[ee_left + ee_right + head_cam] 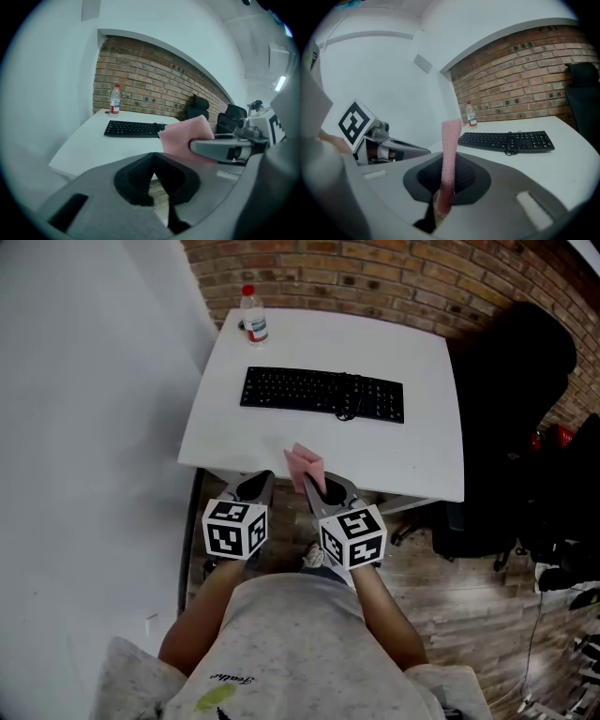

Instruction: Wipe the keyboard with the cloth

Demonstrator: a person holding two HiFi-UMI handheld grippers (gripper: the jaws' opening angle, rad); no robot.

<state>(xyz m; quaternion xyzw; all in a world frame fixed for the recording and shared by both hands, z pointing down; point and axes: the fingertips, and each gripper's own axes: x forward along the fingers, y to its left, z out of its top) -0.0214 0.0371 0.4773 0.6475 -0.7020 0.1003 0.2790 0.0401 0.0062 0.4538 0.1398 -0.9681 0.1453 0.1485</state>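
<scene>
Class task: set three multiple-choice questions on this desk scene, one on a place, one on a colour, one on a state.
1. Where does the bottle stand on the table?
A) at the far left corner, beyond the keyboard
B) on top of the keyboard
C) at the near edge

2. What colour is the cloth?
A) blue
B) pink
C) green

3. What is the state of the right gripper?
A) open and empty
B) shut on the cloth
C) shut on the bottle

Answers:
1 A, the head view shows it at the far left corner.
2 B, it shows pink in every view.
3 B, the cloth stands pinched between its jaws.
</scene>
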